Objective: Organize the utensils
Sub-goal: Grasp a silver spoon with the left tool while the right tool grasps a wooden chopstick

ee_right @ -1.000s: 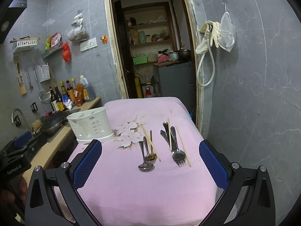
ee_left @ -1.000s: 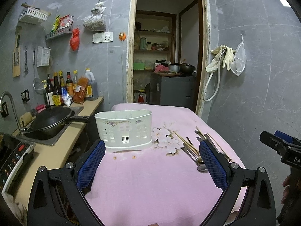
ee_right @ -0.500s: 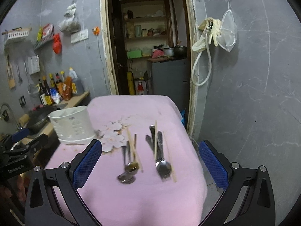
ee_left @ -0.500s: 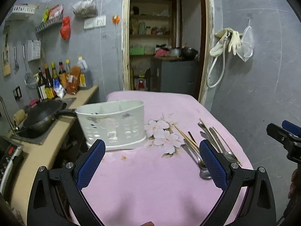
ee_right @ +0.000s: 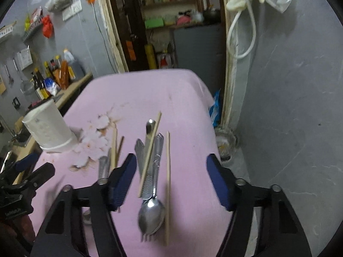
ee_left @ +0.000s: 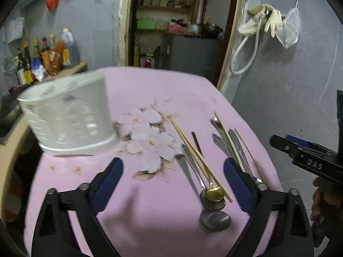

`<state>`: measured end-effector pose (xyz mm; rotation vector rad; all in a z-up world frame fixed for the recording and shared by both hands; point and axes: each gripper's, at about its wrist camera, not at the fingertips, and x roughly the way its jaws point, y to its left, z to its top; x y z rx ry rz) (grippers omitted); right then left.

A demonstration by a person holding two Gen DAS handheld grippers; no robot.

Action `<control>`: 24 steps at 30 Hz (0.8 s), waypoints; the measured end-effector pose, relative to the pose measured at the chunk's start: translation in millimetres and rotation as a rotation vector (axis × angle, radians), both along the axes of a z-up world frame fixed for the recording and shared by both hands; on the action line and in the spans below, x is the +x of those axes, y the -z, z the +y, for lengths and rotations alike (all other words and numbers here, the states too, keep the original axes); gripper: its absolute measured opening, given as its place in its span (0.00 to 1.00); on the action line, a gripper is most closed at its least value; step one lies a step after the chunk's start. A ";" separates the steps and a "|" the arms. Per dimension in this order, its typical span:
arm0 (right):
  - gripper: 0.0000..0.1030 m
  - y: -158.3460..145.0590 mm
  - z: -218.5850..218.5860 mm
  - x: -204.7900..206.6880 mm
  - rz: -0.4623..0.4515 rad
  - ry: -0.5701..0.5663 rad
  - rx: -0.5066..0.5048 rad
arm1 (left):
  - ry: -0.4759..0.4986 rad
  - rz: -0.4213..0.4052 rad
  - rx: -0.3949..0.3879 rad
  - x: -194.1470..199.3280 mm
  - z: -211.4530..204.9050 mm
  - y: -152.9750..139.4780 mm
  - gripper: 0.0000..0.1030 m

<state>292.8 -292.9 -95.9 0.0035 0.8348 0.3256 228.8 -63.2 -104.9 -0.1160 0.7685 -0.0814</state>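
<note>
On pink cloth (ee_right: 182,90): steel spoon (ee_right: 151,216), fork, wooden chopsticks (ee_right: 167,184), heaped

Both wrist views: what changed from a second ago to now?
Both claws dropped closer to the pink tablecloth, jaws closing on nothing. The right claw now straddles the steel spoon, fork and wooden chopsticks pile; the left claw nears the gold and steel spoons. Nothing was grasped. The white perforated plastic utensil holder and all cutlery lie where they were.
</note>
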 end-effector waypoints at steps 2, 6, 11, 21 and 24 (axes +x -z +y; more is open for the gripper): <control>0.50 7.5 1.0 8.4 0.025 -0.018 0.005 | 0.016 0.044 -0.005 11.3 -4.8 10.3 0.69; 0.44 22.6 5.9 23.1 0.071 -0.053 -0.004 | 0.045 0.151 -0.047 32.1 -5.2 33.9 0.42; 0.34 35.5 8.2 39.1 0.124 -0.071 -0.023 | 0.057 0.265 -0.087 48.0 -1.8 51.8 0.25; 0.25 39.7 13.1 52.7 0.134 -0.090 -0.079 | 0.066 0.343 -0.187 70.1 16.5 62.7 0.21; 0.25 40.8 15.5 54.0 0.142 -0.091 -0.098 | 0.086 0.360 -0.174 76.7 10.2 59.3 0.19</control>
